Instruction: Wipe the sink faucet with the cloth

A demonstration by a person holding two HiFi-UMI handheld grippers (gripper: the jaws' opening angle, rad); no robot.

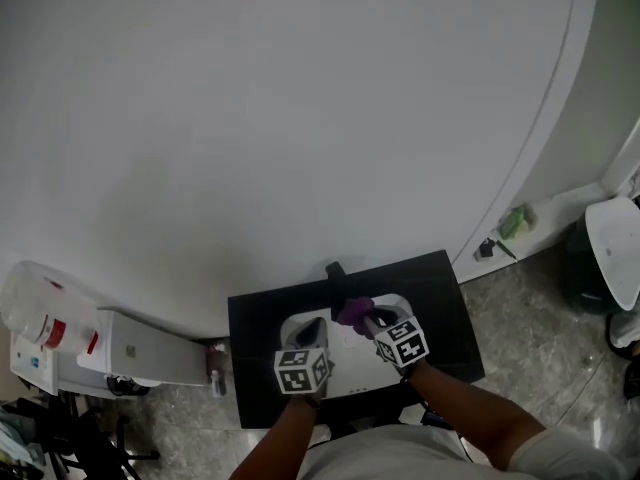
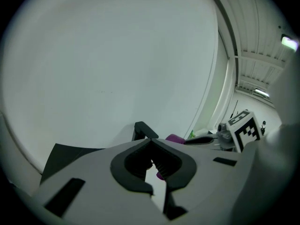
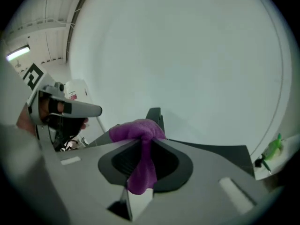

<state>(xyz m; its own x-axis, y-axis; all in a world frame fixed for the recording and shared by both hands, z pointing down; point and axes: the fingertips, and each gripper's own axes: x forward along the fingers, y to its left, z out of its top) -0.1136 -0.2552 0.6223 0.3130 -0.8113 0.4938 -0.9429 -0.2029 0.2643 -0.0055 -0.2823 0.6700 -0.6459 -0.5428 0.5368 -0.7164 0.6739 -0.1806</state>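
Note:
A black faucet (image 1: 335, 271) stands at the back of a white sink (image 1: 352, 346) set in a black counter (image 1: 445, 303). My right gripper (image 1: 368, 318) is shut on a purple cloth (image 1: 354, 311), held just in front of the faucet. In the right gripper view the cloth (image 3: 140, 156) bunches over the jaw tips of that gripper (image 3: 143, 137) and hangs between them, with the faucet (image 3: 154, 114) right behind. My left gripper (image 1: 312, 328) hovers over the sink beside it, shut and empty (image 2: 151, 142); the faucet (image 2: 144, 130) and cloth (image 2: 174, 138) lie beyond it.
A big white wall rises right behind the counter. Left of the counter stand a white appliance (image 1: 140, 353) and a clear water bottle (image 1: 35, 313). On the ledge to the right sits a green spray bottle (image 1: 516, 221), and a white-lidded bin (image 1: 612, 253) is at the far right.

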